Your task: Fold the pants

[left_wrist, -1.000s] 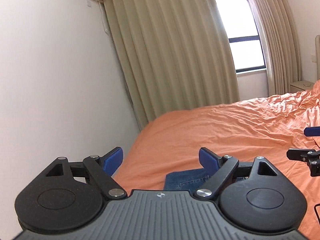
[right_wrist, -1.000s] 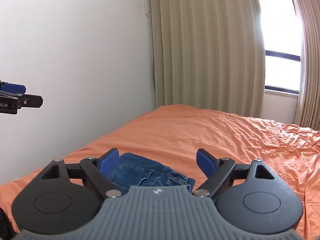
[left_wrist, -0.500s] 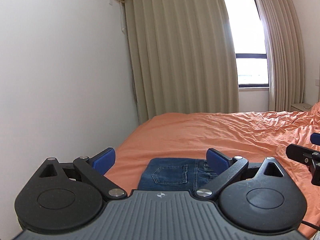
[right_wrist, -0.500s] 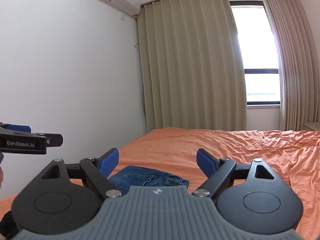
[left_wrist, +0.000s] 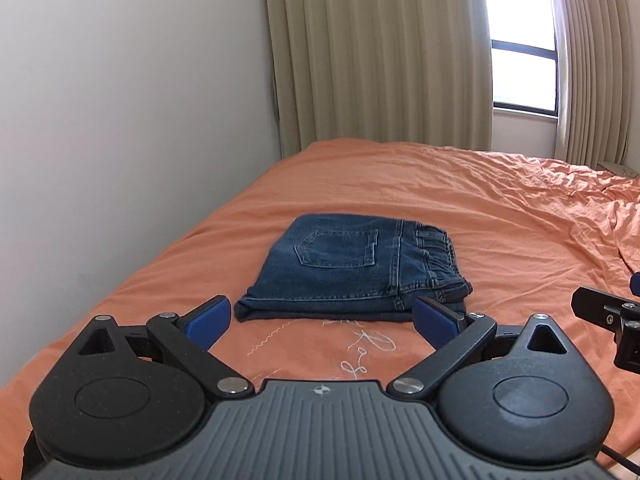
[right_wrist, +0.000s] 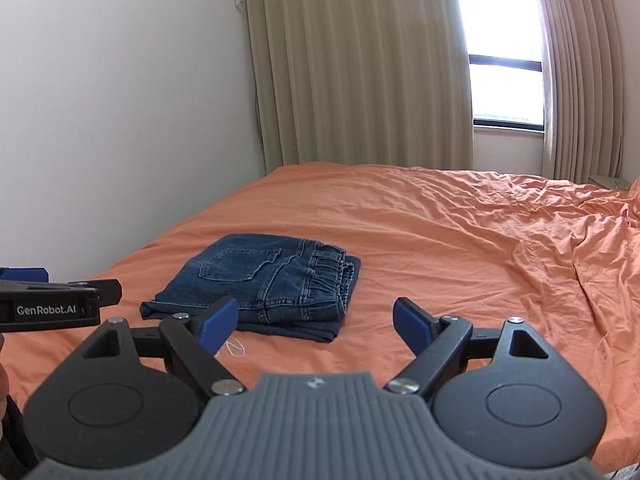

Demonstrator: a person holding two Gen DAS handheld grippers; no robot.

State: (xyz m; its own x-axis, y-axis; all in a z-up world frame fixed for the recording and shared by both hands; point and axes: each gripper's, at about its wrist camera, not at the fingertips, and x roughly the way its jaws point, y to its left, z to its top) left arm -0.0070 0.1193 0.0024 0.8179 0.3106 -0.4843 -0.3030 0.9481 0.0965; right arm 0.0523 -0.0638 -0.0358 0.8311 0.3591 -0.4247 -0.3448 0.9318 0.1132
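Observation:
A pair of blue jeans (left_wrist: 352, 268) lies folded into a compact rectangle on the orange bed (left_wrist: 460, 200), back pocket up and waistband to the right. It also shows in the right wrist view (right_wrist: 260, 284). My left gripper (left_wrist: 323, 316) is open and empty, held just short of the jeans' near edge. My right gripper (right_wrist: 314, 324) is open and empty, near the jeans' right front corner. Each gripper's tip shows at the edge of the other's view.
A white wall (left_wrist: 120, 120) runs along the bed's left side. Beige curtains (left_wrist: 380, 52) and a window (left_wrist: 520, 72) stand behind the bed. The sheet is rumpled at the right (right_wrist: 560, 232). White stitching (left_wrist: 360, 348) marks the sheet in front of the jeans.
Both grippers have drawn back and tilted down; the folded jeans, earlier half hidden behind the fingers, now lie fully in view ahead. Both stay open.

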